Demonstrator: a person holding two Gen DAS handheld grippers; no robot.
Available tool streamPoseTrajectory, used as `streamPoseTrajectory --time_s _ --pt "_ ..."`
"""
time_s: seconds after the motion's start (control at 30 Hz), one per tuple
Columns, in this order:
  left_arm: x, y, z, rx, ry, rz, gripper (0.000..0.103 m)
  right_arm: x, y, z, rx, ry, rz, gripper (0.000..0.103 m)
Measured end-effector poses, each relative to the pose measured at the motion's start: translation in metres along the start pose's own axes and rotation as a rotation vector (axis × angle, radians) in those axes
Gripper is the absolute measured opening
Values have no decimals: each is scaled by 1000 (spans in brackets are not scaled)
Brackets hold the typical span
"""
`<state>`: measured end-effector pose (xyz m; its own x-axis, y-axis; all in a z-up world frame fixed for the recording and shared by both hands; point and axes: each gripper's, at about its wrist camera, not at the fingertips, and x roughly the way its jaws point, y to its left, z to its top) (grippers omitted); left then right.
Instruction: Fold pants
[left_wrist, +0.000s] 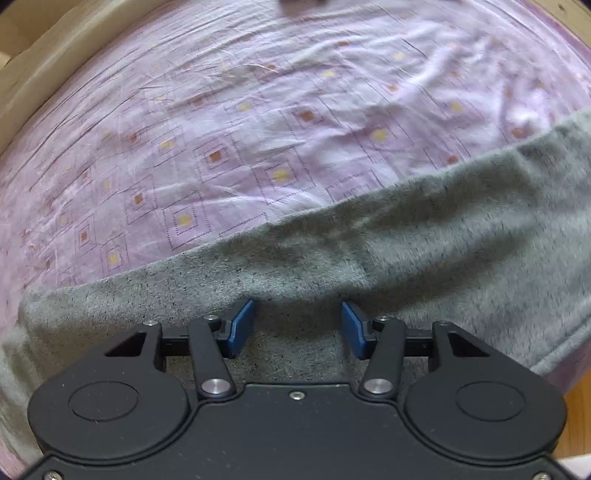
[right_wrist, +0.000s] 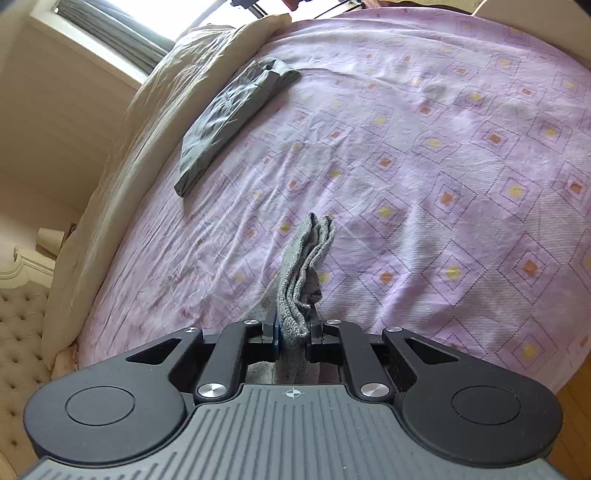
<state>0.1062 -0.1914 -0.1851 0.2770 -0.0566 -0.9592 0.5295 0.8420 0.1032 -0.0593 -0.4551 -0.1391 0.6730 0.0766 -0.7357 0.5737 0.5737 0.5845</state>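
Grey heathered pants (left_wrist: 388, 251) lie stretched across the near part of a purple patterned bed sheet (left_wrist: 258, 122) in the left wrist view. My left gripper (left_wrist: 298, 325) is open, its blue pads (left_wrist: 242, 325) spread apart just over the pants' near edge, holding nothing. In the right wrist view my right gripper (right_wrist: 292, 332) is shut on a bunched end of the grey pants (right_wrist: 304, 266), which stands up between the fingers above the sheet (right_wrist: 443, 184).
A second, darker grey folded garment (right_wrist: 229, 114) lies on the sheet at the far left. A beige pillow or bolster (right_wrist: 147, 122) runs along the bed's left side. A tufted bed frame (right_wrist: 18, 332) and a window (right_wrist: 122, 22) are beyond it. A wooden bed rail (left_wrist: 55, 62) borders the bed's far left.
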Motion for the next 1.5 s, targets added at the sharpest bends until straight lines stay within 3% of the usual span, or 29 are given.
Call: streamPoseTrajectory --time_s 0.1,0.17,0.27,0.37,0.47,0.63,0.83,1.07,1.2,1.37,1.5 --pt "2 10 6 -84 -17 -57 58 -7 8 -4 -25 -15 -17 11" --pt "17 5 14 -36 33 -66 58 -10 15 -7 -43 -26 -27 11" --pt "11 8 22 43 25 -107 58 -17 34 -11 -80 -49 -48 11" --pt "-4 41 18 -35 -9 -155 58 -23 66 -19 -141 -72 -35 12" --pt "-11 84 8 -120 11 -209 58 -28 113 -35 -252 -90 -14 12" --pt "-15 147 -11 -156 21 -218 58 -17 205 -83 -470 -59 82 12" --pt "-20 217 -32 -216 2 -224 58 48 279 -171 -647 95 156 12" --pt "-9 284 -69 -245 58 -144 58 129 295 -260 -757 262 54 12" --pt "-9 308 -83 -252 72 -134 58 145 300 -279 -771 340 41 31" --pt "-17 313 -82 -235 39 -151 58 118 304 -277 -742 349 121 32" --pt "-24 294 -74 -183 7 -177 58 102 292 -246 -693 288 68 32"
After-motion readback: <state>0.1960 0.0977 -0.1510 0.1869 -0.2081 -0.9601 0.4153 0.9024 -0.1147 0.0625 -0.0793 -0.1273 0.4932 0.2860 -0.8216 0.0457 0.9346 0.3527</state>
